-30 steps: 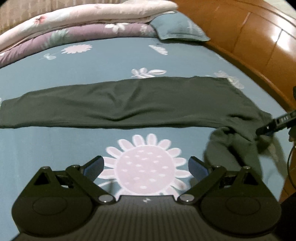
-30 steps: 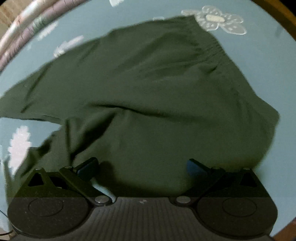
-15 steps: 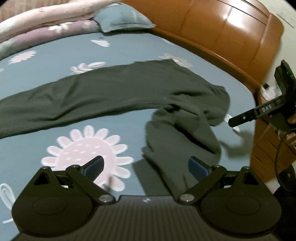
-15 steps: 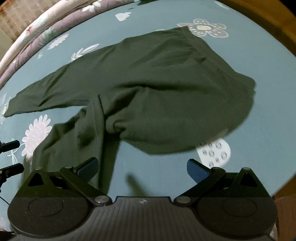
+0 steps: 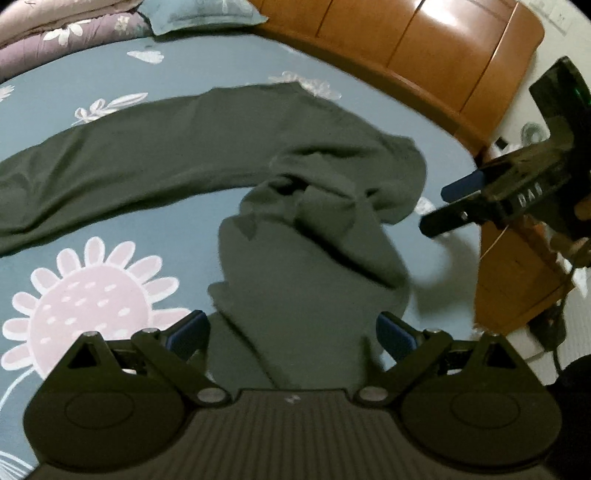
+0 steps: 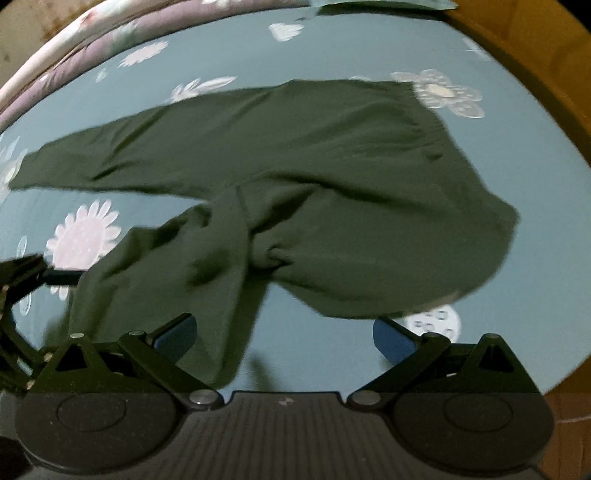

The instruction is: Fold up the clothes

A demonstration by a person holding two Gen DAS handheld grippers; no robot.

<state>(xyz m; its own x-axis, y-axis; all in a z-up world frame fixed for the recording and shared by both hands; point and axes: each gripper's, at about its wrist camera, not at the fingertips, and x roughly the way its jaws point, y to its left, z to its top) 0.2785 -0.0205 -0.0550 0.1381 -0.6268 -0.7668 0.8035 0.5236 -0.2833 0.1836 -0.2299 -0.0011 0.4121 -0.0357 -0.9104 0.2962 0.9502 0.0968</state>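
Dark green trousers (image 5: 221, 147) lie on the blue flowered bed sheet (image 5: 229, 62). One leg stretches flat to the left. The other leg (image 5: 303, 291) is crumpled and runs toward me. They also show in the right wrist view (image 6: 314, 155). My left gripper (image 5: 293, 332) is open and empty, just above the near end of the crumpled leg. My right gripper (image 6: 282, 334) is open and empty, near the waist end, above bare sheet. It also shows in the left wrist view (image 5: 454, 206), off the bed's right edge.
A wooden bed frame (image 5: 424, 48) curves along the right side. A pillow (image 5: 199, 14) and folded quilts (image 5: 62, 33) lie at the far end. A wooden cabinet (image 5: 517, 273) stands beside the bed at right.
Both grippers have drawn back and swung right; the right gripper has left the trousers. The near leg now lies crumpled toward me. My left gripper has come over its end.
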